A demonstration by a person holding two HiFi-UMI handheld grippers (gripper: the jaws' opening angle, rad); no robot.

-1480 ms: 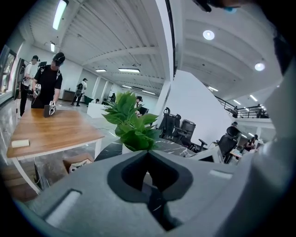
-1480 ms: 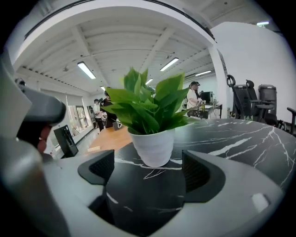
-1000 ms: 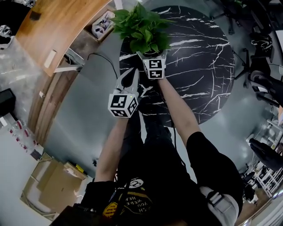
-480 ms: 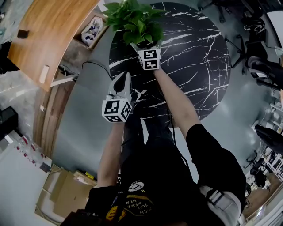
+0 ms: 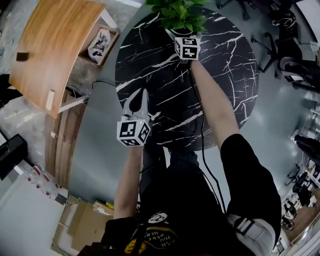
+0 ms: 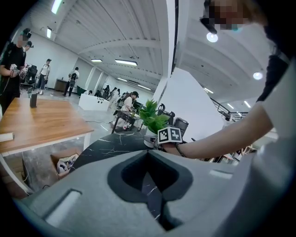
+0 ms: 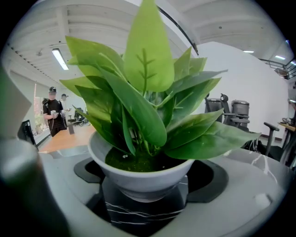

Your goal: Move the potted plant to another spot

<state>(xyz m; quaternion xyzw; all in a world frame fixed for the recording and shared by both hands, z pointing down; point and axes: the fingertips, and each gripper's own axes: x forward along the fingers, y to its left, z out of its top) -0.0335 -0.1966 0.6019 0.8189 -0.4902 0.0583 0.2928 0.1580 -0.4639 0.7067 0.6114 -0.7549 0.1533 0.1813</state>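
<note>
1. Right gripper view shows me the grasp. The right gripper has its fingers closed on the white pot of the potted plant, one on each flank below the rim. Black marble shows under the base, but I cannot tell whether the pot is clear of the counter.
2. In the head view the potted plant sits at the 12 o'clock rim of the round marble counter. The right gripper is just behind it, and the arm is stretched almost fully across.
3. With that much reach I would travel slowly and keep the pot level. The pot tapers like a bowl and the foliage is tall, so I judge that a tilt could let it ride up out of the fingers.
4. For the new spot I would choose bare marble well inside the rim, toward the centre or 3 o'clock. I would lower until the base sits flat, and only then let the fingers part.
5. The left gripper hovers by the 8 o'clock rim. In its own view the fingers are together with nothing between them. I would hold it out of the pot's path.
6. A black cable runs along the right forearm, and I would watch that it does not drag across the counter during the move.
</note>
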